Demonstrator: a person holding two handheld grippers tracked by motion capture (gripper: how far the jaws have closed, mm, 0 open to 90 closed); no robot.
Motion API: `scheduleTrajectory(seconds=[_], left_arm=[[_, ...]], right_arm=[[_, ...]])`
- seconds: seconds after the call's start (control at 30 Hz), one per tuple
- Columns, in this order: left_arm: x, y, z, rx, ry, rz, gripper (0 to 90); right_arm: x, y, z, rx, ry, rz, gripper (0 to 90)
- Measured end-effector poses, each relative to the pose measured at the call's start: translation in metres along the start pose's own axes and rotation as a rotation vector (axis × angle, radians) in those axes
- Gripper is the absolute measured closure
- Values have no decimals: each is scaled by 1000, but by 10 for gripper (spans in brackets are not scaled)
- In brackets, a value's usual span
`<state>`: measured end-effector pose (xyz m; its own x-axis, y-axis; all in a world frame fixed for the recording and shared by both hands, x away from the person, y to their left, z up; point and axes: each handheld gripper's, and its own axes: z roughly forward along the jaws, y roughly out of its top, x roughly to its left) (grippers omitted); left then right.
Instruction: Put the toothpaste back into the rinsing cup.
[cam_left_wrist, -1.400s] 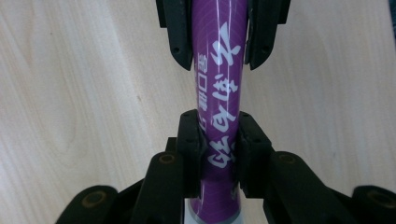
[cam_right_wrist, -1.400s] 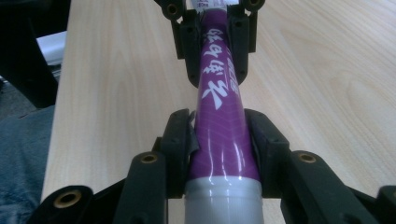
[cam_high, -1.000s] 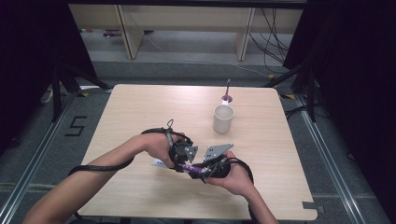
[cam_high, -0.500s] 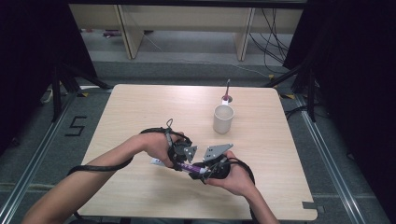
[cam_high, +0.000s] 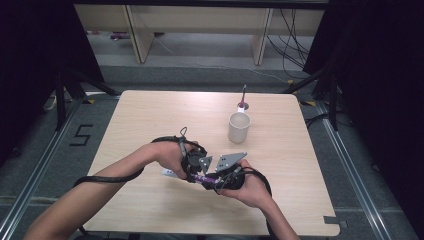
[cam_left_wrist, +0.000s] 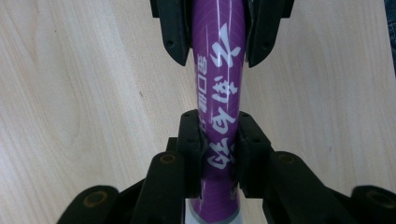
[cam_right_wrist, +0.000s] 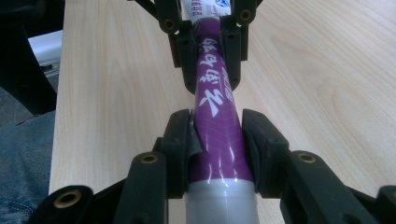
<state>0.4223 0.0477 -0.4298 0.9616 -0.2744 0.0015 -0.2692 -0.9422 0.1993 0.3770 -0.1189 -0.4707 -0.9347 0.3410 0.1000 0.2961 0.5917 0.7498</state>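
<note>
Tongs in both hands grip one purple tube (cam_high: 204, 178) low in the frame's centre, above the tabletop (cam_high: 150, 120): left tongs (cam_left_wrist: 215, 140) clamped tight, right tongs (cam_right_wrist: 217, 135) just been closing around it.

The left gripper view looks straight along a purple tube (cam_left_wrist: 219, 93) printed with white characters, running from the bottom of the picture to the top over a pale wooden table (cam_left_wrist: 74, 93). The left gripper (cam_left_wrist: 218, 149) rises from the bottom edge, its two black jaws pressed against the tube's sides, one on each flank, so the tube sits clamped between them. Below that grip the purple gives way to a white band at the picture's lower edge. Farther along, at the top, the right gripper (cam_left_wrist: 219, 32) faces back, its two black jaws flanking the same tube from either side.
</note>
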Motion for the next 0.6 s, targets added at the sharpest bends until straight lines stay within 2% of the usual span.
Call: scheduleTrajectory(seconds=[0.1, 0.2, 0.23, 0.37, 0.4, 0.43, 0.47, 0.5, 0.53, 0.6], left_arm=[[0, 1, 0, 8, 0, 3, 747], [1, 1, 0, 17, 4, 10, 747], [1, 0, 0, 6, 2, -3, 747], [1, 0, 0, -1, 3, 2, 748], [0, 0, 0, -13, 0, -9, 748], [-1, 1, 1, -31, -19, -24, 748], [-3, 3, 2, -36, -61, -27, 748], [-1, 4, 1, -22, -70, 5, 748], [-2, 5, 1, -19, -56, 10, 748], [0, 5, 1, -12, -72, 21, 747]], right_arm=[[-1, 0, 1, -6, 3, -7, 640], [-1, 3, 2, 13, 1, -13, 642], [-1, 3, 2, 14, -2, -20, 642], [-3, 4, 4, 9, 7, -26, 635], [-2, 4, 4, 15, 5, -25, 630], [-1, 5, 5, 8, 5, -21, 630], [0, 5, 6, 12, 12, -20, 631], [0, 6, 6, 19, 17, -30, 641], [2, 6, 8, 16, 14, -20, 654], [1, 5, 8, 5, 9, -38, 663]])
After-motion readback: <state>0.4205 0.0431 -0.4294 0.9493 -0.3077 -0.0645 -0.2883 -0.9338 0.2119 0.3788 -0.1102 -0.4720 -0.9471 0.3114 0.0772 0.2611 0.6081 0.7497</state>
